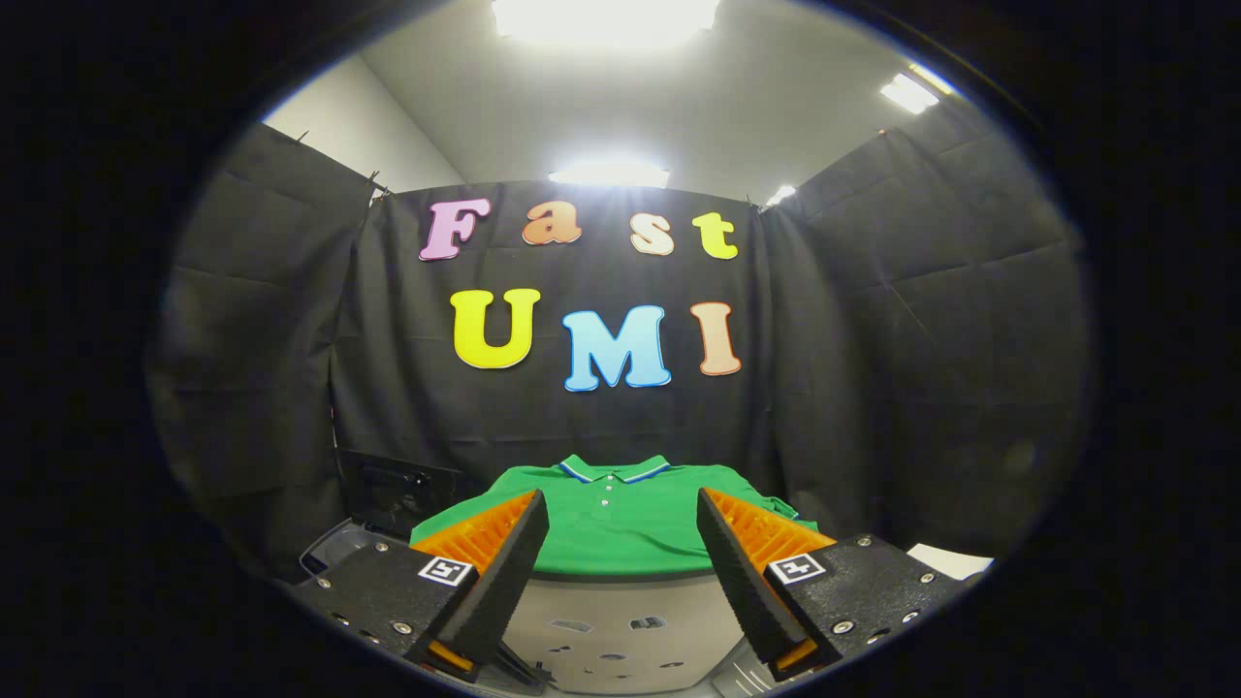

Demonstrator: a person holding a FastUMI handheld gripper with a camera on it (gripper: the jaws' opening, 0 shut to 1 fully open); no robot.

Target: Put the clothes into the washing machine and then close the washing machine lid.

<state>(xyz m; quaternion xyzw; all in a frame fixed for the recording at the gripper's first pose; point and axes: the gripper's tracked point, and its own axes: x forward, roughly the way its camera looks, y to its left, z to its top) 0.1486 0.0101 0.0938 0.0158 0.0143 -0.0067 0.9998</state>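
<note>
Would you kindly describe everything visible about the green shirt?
The green polo shirt lies flat, spread over a round light-coloured surface just ahead of the open gripper. Its collar, trimmed with pale and blue stripes, faces the black wall, with small buttons down the placket. The fabric looks like soft knit. The fingers do not touch it.

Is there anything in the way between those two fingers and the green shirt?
Nothing visible does. The open gripper hangs short of the green polo shirt with the striped collar, which lies spread flat on a pale round surface just ahead of the fingers.
</note>
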